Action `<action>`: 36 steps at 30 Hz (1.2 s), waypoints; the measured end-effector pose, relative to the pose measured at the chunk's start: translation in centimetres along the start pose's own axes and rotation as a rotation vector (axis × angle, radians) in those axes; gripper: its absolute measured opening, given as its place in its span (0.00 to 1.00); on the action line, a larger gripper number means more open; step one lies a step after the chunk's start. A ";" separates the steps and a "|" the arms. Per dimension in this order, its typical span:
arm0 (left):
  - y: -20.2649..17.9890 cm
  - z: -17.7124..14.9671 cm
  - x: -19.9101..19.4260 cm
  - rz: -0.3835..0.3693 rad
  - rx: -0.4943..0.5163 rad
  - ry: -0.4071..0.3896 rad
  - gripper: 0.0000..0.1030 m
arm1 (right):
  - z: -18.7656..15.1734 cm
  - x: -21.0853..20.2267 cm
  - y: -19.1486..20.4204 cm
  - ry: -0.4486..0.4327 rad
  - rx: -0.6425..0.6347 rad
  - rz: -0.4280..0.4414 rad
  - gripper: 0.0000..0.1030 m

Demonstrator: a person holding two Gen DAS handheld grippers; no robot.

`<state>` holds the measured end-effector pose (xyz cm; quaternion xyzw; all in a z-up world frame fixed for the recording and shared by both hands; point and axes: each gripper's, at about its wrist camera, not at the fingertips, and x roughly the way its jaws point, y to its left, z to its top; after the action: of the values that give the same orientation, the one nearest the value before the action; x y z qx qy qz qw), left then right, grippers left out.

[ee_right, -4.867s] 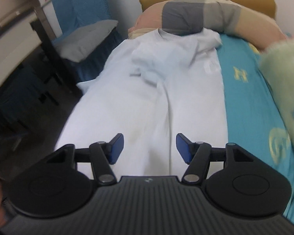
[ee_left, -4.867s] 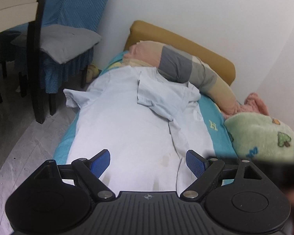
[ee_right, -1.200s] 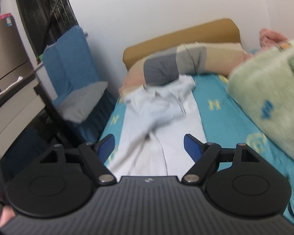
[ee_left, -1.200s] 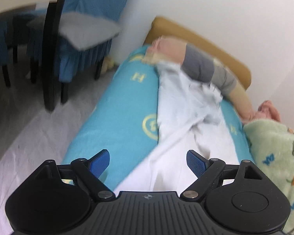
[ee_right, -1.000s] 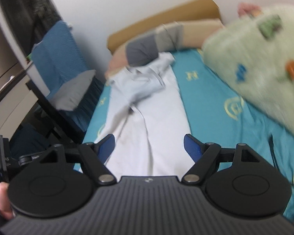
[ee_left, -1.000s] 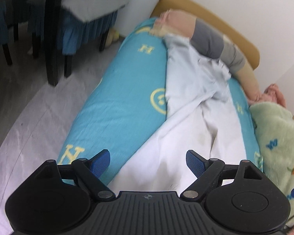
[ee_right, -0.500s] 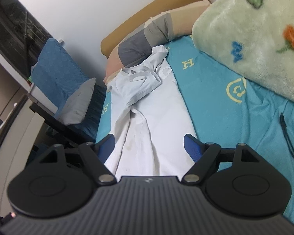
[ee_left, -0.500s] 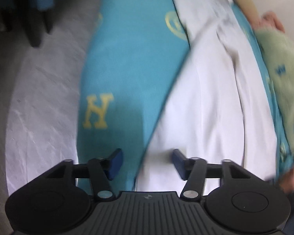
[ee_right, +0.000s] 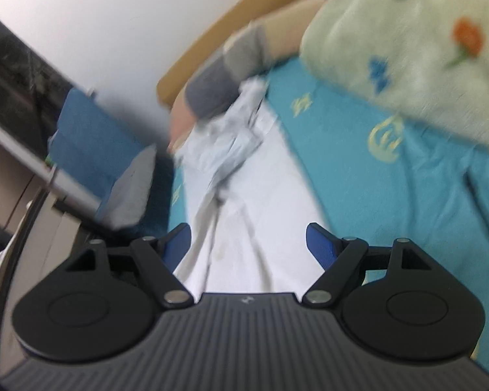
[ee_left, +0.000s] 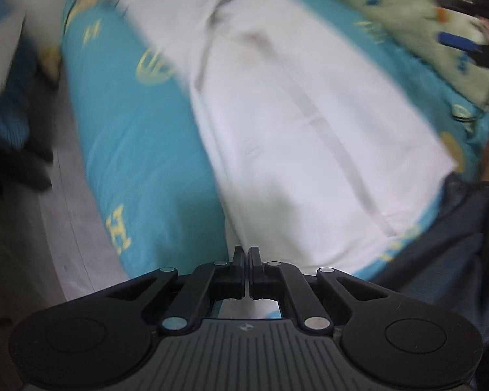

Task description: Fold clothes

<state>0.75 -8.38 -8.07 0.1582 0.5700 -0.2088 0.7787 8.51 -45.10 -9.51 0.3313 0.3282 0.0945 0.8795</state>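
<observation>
The long white cotton garment [ee_left: 296, 137] lies stretched along the teal bed sheet with yellow motifs [ee_left: 130, 137], collar end up by the striped bolster pillow [ee_right: 225, 75]. The left tongs [ee_left: 245, 255] are pinched together on its near hem corner, probably to lift that edge for a fold. The right tongs [ee_right: 248, 239] hover spread apart over the cloth, gripping nothing. A fluffy pale green blanket [ee_right: 407, 55] crowds one side.
</observation>
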 end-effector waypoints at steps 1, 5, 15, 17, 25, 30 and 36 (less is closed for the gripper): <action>-1.8 0.4 -1.0 0.002 0.025 -0.032 0.02 | 0.2 -0.5 0.0 -0.033 -0.015 -0.013 0.78; -8.9 1.6 -2.5 -0.027 0.075 -0.117 0.02 | 1.2 -1.8 -0.7 -0.115 -0.029 -0.037 0.78; -10.4 2.4 6.6 -0.176 -0.183 -0.015 0.17 | -0.1 1.1 -3.6 0.140 -0.091 -0.082 0.78; -8.9 2.0 5.7 -0.201 -0.263 -0.038 0.35 | -0.8 2.0 -4.4 0.211 -0.045 -0.060 0.78; -1.0 -0.4 4.9 -0.167 -0.663 -0.116 0.72 | -3.5 4.5 -7.0 0.392 0.096 -0.101 0.78; 2.2 -1.2 7.9 -0.130 -0.885 -0.006 0.73 | -4.7 5.1 -7.9 0.435 0.135 -0.118 0.75; 1.5 -1.5 7.8 -0.206 -0.853 0.000 0.71 | -6.1 5.2 -7.2 0.508 0.107 -0.076 0.69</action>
<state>2.35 -7.53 -15.95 -0.2352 0.6180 -0.0313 0.7495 8.18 -45.40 -20.23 0.3304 0.5555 0.1240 0.7529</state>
